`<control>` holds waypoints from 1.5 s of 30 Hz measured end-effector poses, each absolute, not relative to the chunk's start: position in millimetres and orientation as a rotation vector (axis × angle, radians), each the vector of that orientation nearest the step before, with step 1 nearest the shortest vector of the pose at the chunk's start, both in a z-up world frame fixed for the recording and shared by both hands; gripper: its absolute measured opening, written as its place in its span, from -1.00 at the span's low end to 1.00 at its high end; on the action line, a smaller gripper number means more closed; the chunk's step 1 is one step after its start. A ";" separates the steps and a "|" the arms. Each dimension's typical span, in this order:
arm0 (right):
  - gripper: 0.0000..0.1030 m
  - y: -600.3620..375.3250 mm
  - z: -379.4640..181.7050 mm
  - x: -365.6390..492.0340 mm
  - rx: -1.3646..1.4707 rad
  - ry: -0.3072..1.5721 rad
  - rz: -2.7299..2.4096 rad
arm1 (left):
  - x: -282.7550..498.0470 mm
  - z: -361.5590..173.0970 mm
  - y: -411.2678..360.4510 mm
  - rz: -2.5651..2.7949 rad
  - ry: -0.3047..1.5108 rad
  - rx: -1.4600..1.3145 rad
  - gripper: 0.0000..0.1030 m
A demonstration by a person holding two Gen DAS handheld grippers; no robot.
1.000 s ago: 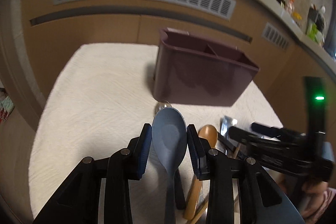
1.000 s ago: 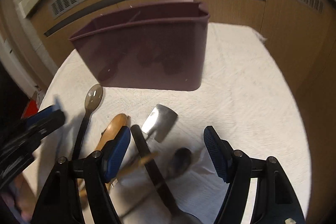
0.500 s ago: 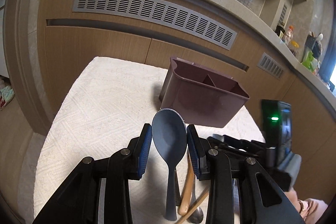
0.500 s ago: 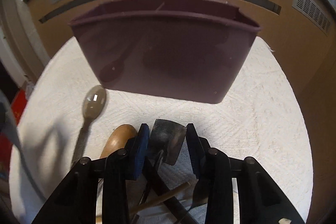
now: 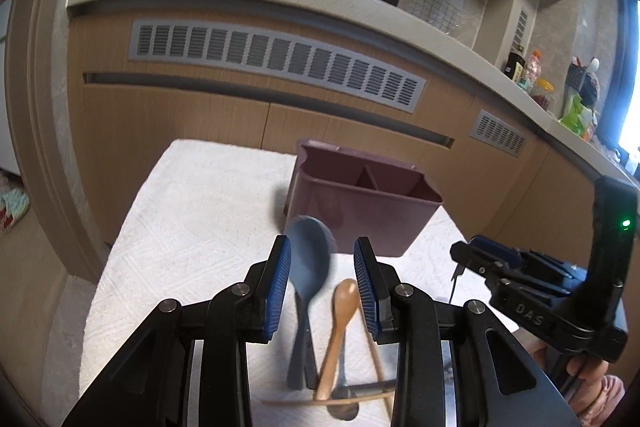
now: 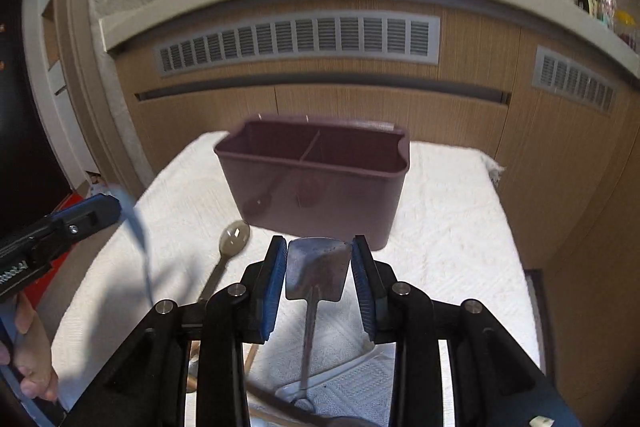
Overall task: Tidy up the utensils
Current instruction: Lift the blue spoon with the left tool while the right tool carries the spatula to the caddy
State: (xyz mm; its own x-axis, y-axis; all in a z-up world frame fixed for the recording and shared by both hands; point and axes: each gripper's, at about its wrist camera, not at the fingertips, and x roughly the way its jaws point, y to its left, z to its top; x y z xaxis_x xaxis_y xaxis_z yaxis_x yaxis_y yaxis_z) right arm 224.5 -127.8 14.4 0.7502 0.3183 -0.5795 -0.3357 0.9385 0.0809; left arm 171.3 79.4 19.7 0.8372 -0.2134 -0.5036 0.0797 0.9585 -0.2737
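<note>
Metal spatula (image 6: 318, 269) visible right-wrist only.

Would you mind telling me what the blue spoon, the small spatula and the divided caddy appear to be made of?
Blue spoon: probably matte plastic or silicone, with a uniform dull slate colour and no glint.
Small spatula: metal, likely stainless steel, with a grey mottled sheen on the blade and a thin shiny stem.
Divided caddy: glossy moulded plastic, plum-coloured, whose front wall mirrors the utensils.

I count one maroon caddy (image 6: 316, 183) at frame centre, with two compartments. One blue spoon (image 5: 308, 263), one wooden spoon (image 5: 340, 319), one metal spatula (image 6: 316, 269), one grey spoon (image 6: 234, 243) at left. I see two grippers, left gripper (image 5: 322, 279) and right gripper (image 6: 318, 281).
</note>
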 end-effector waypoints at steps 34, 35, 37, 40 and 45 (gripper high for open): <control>-0.44 -164.9 32.2 213.3 0.001 0.568 0.349 | 305.3 -70.9 55.1 -0.067 0.956 -0.149 -0.09; -0.44 -164.4 30.6 213.6 -0.003 0.570 0.346 | 310.0 -74.5 55.4 -0.033 0.965 -0.135 -0.10; -0.44 -164.2 27.8 213.8 -0.013 0.574 0.339 | 311.7 -72.8 58.5 0.020 0.935 -0.111 -0.10; -0.44 -168.3 25.2 213.5 -0.005 0.580 0.342 | 306.5 -69.3 66.0 -0.029 0.918 -0.111 -0.06; -0.44 -169.5 24.1 214.5 0.002 0.579 0.347 | 289.8 -62.9 94.0 -0.085 0.886 -0.230 0.00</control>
State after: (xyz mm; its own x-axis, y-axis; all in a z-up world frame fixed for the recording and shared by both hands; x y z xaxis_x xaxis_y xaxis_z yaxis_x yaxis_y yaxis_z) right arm 214.5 -169.5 24.2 0.7809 0.3214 -0.5356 -0.3205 0.9422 0.0980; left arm 289.8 94.0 -62.9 0.6308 -0.1684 -0.7575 -0.0215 0.9720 -0.2339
